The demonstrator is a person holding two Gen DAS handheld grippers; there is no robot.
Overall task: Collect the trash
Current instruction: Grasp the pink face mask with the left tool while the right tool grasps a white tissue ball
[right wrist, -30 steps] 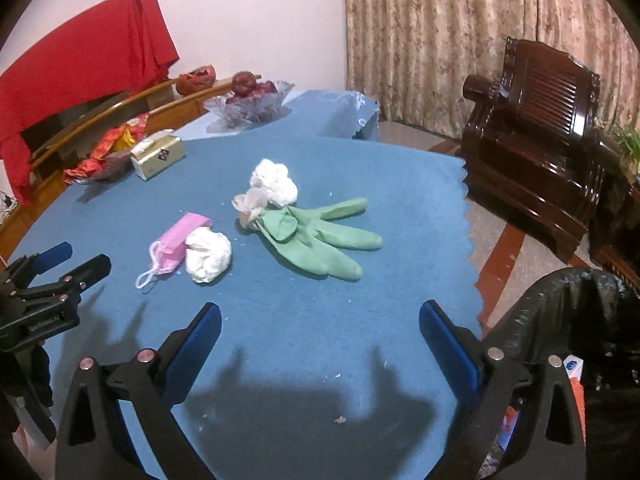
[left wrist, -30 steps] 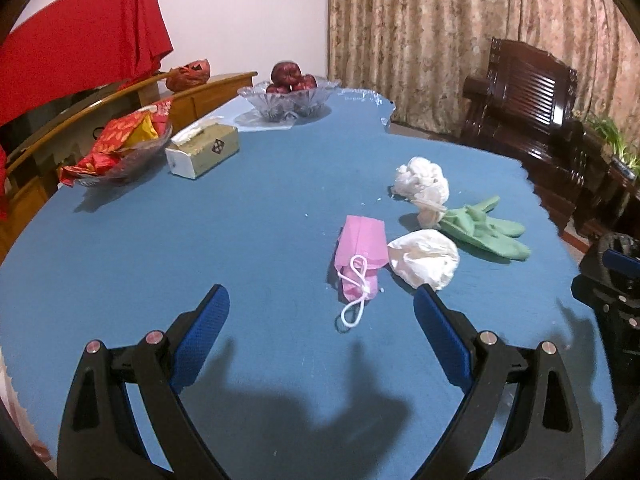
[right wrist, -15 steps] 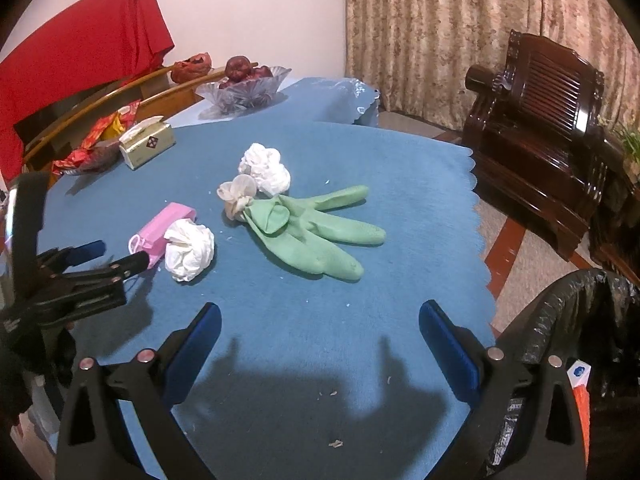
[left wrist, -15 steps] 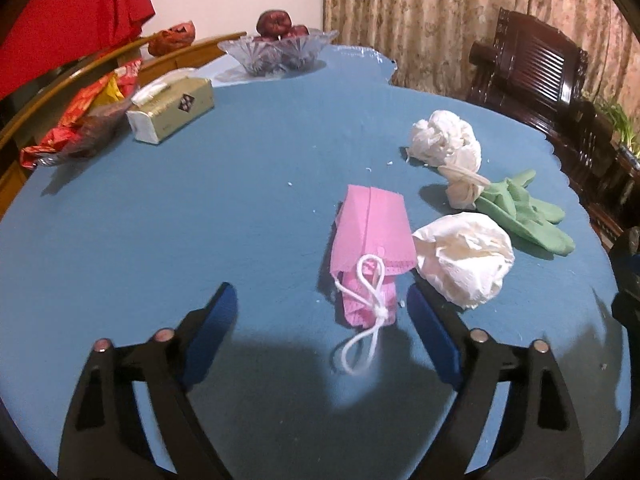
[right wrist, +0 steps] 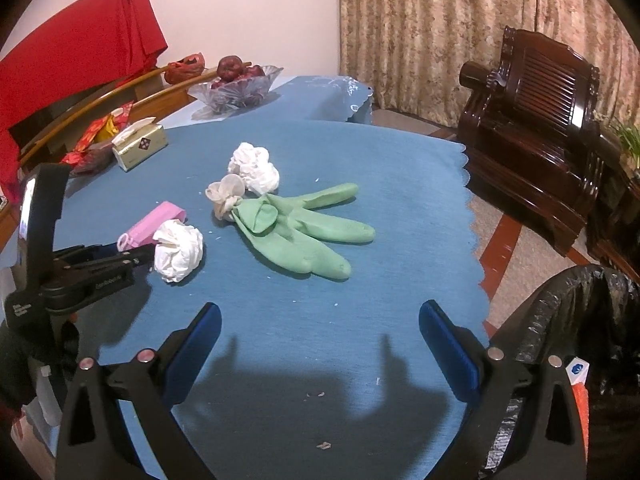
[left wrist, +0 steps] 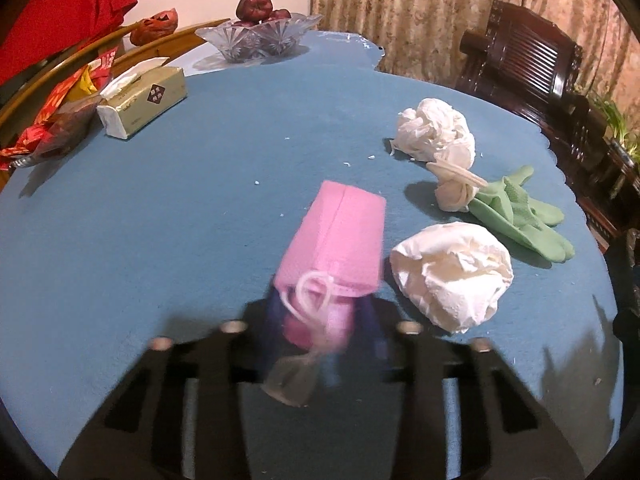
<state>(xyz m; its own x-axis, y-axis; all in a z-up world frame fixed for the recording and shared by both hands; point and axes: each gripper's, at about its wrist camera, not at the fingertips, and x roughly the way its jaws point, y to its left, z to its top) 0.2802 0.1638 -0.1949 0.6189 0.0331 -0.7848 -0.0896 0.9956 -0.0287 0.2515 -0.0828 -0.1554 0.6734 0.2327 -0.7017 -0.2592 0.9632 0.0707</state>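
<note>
Pink pleated face mask [left wrist: 340, 240], soft nonwoven fabric with a white elastic ear loop, lies on the blue felt-like tablecloth [left wrist: 160, 240], its long axis running away from the left gripper [left wrist: 320, 320], whose blue-padded jaws are clenched on its near end. Just right of it sits a crumpled white tissue ball [left wrist: 452, 272]; farther back lie a second wad [left wrist: 436, 132] and smooth green rubber gloves [left wrist: 524, 220], fingers pointing right. The right gripper [right wrist: 320, 344] hovers over bare cloth, jaws spread wide, holding nothing. A black crinkled trash bag [right wrist: 568, 320] stands beside the table's scalloped edge. The tissue box [left wrist: 148, 100] bears a dark diamond label, unreadable.
</note>
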